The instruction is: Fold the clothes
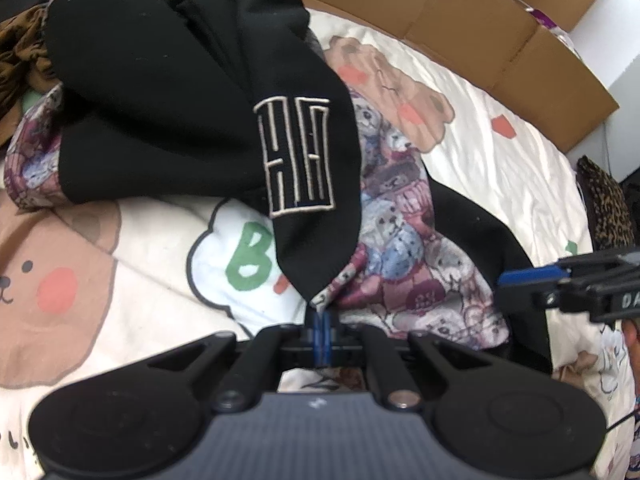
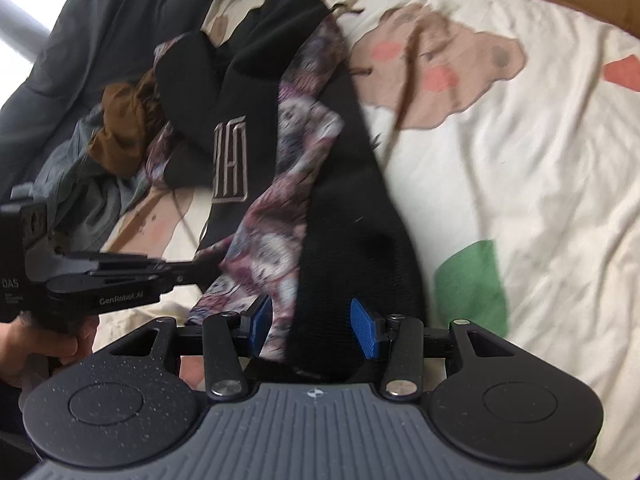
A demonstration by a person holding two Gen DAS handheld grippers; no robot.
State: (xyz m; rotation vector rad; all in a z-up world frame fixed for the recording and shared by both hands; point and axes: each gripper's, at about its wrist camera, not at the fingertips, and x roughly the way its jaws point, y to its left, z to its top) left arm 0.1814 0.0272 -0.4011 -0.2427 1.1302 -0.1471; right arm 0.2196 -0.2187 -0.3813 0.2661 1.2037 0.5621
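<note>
- Garment (image 1: 168, 92): black outside, with a beige outlined block-letter emblem (image 1: 298, 156); lining printed with teddy bears in purple, maroon, pale blue and white.
- Bedsheet (image 1: 492, 152): cream, printed with large tan bear heads with coral-pink cheeks, a white cloud shape outlined in grey bearing a green letter, small coral and green patches.
- Crumpled cloth (image 2: 120, 128): rust brown.
- Cloth beside it (image 2: 80, 184): grey-blue.
- Blanket (image 2: 100, 32): dark slate grey.
- Cardboard (image 1: 480, 28): plain brown.
- Leopard-print fabric (image 1: 604, 204): dark brown with tan spots.
- Left gripper (image 1: 322, 320): black frame, blue pads, grey ribbed body.
- Right gripper (image 2: 312, 324): black frame, blue pads (image 2: 364, 328), grey ribbed body.
</note>
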